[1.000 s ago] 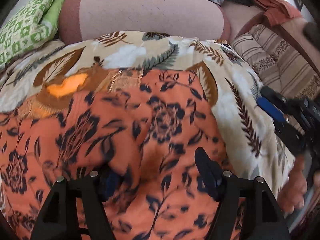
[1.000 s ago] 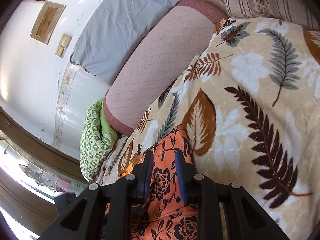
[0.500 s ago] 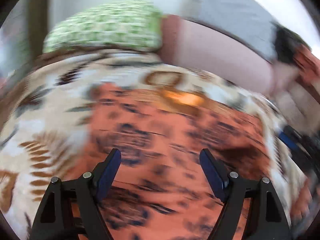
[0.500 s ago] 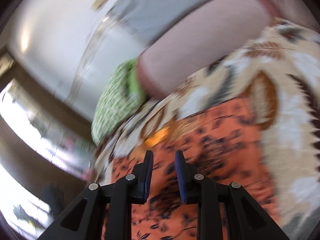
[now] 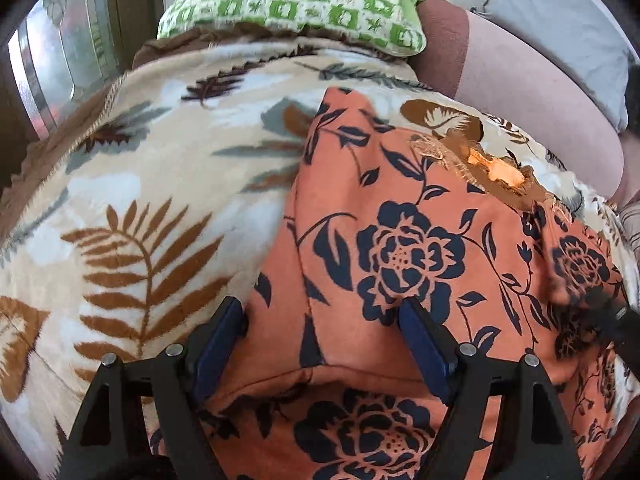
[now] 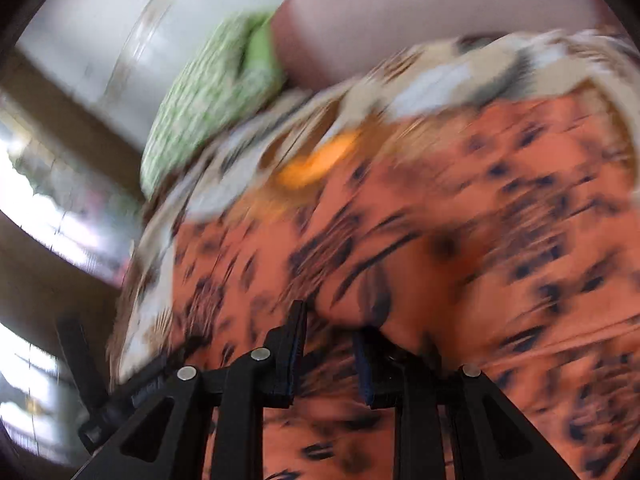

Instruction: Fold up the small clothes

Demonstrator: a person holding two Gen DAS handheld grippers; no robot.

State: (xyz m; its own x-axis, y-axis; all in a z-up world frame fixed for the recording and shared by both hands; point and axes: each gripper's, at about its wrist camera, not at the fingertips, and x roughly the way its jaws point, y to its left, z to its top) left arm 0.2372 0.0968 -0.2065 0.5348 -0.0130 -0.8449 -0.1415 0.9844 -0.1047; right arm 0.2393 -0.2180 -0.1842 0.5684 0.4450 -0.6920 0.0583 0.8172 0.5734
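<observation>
An orange garment (image 5: 408,248) with a dark blue flower print lies spread on a leaf-patterned blanket (image 5: 152,200). My left gripper (image 5: 320,332) is open, its blue pads low over the garment's near left part, beside its left edge. In the blurred right wrist view my right gripper (image 6: 328,344) hangs over the same garment (image 6: 460,240) with its jaws a little apart; a raised fold of cloth sits just ahead of the fingers. The right gripper's dark tip (image 5: 616,320) shows at the far right of the left wrist view, on the cloth.
A green checked pillow (image 5: 296,4) and a pink bolster (image 5: 532,80) lie at the head of the bed, with a grey pillow (image 5: 560,12) behind. A window (image 5: 60,52) is at the left. The blanket has a torn orange patch (image 5: 496,168).
My left gripper let go of the cloth, opened and swung left to the garment's left edge. My right gripper moved down over the garment and its jaws opened a little.
</observation>
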